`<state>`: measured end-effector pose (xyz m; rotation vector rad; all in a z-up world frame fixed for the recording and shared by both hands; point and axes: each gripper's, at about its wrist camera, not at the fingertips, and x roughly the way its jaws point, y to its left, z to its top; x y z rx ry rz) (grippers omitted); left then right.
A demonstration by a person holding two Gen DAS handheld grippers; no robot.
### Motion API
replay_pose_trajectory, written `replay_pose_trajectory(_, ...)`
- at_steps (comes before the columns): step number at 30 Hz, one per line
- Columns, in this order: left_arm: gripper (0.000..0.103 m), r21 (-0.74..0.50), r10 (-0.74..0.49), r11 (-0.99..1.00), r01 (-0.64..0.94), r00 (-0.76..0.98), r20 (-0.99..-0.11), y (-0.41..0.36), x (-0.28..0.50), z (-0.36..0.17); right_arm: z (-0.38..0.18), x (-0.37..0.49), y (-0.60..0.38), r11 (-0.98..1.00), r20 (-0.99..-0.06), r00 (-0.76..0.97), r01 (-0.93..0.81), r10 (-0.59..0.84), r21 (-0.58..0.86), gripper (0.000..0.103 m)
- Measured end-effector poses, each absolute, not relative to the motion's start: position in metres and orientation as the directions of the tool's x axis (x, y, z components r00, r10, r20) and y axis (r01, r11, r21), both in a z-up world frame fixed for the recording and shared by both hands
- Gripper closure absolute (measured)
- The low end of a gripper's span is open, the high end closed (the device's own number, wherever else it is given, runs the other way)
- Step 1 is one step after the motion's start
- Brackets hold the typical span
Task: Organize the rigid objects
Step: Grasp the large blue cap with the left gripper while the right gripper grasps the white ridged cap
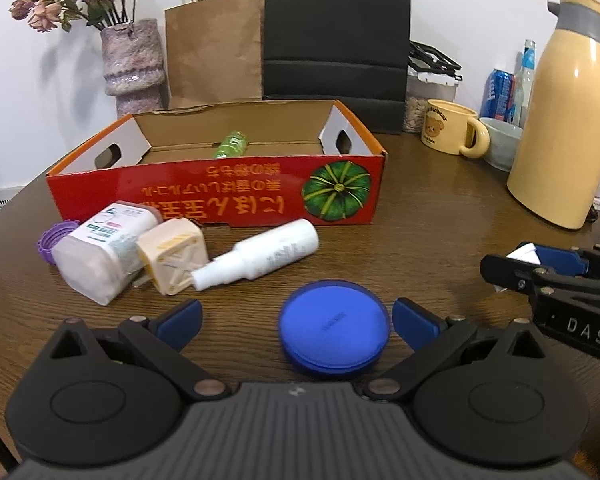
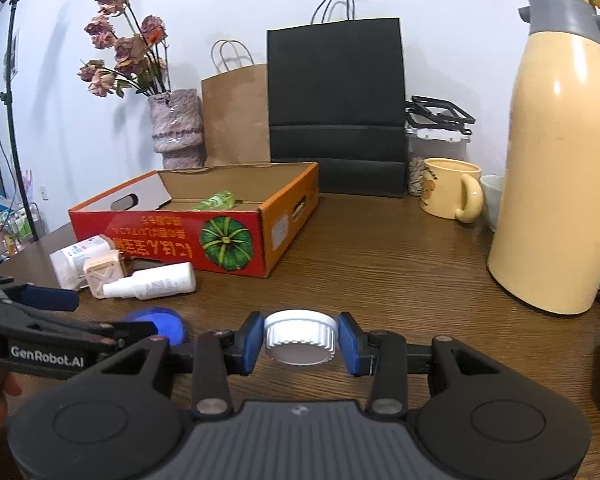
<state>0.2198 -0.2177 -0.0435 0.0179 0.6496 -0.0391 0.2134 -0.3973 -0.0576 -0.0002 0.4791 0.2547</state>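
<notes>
My left gripper [image 1: 296,316] is open, low over the table, with a round blue case [image 1: 334,334] lying between its fingers near the right pad, not pressed. Beyond lie a white spray bottle [image 1: 260,254], a cream square jar [image 1: 172,256], a white labelled jar [image 1: 100,252] and a purple lid [image 1: 54,238]. The red cardboard box [image 1: 220,194] stands behind them, a green bottle [image 1: 231,145] inside. My right gripper [image 2: 300,340] is shut on a white ribbed cap [image 2: 300,338], held above the table; it shows at the right edge of the left wrist view [image 1: 540,268].
A tall cream thermos jug [image 2: 556,168] stands at the right, with a yellow mug [image 2: 450,194] and a pale bowl [image 1: 500,142] beside it. Brown [image 1: 214,48] and black [image 1: 336,36] paper bags and a vase of dried flowers [image 1: 134,64] line the wall. A blue can [image 1: 498,94] stands at the back right.
</notes>
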Motion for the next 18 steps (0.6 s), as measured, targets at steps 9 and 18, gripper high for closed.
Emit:
replay_pose_trajectory(9,0.0,0.006,0.005,1.0,-0.001,0.767,-0.642,-0.228,0.231,-0.056,-0.059,0.214,-0.41,0.969,-0.454,0.857,-0.24,0.243,0.065,0.064)
replay_pose_trajectory(18,0.0,0.012,0.04,0.999,-0.043,0.752,-0.658,-0.231,0.235,-0.063,-0.063,0.211,-0.4,0.967,-0.455,0.858,-0.253,0.238,0.03,0.064)
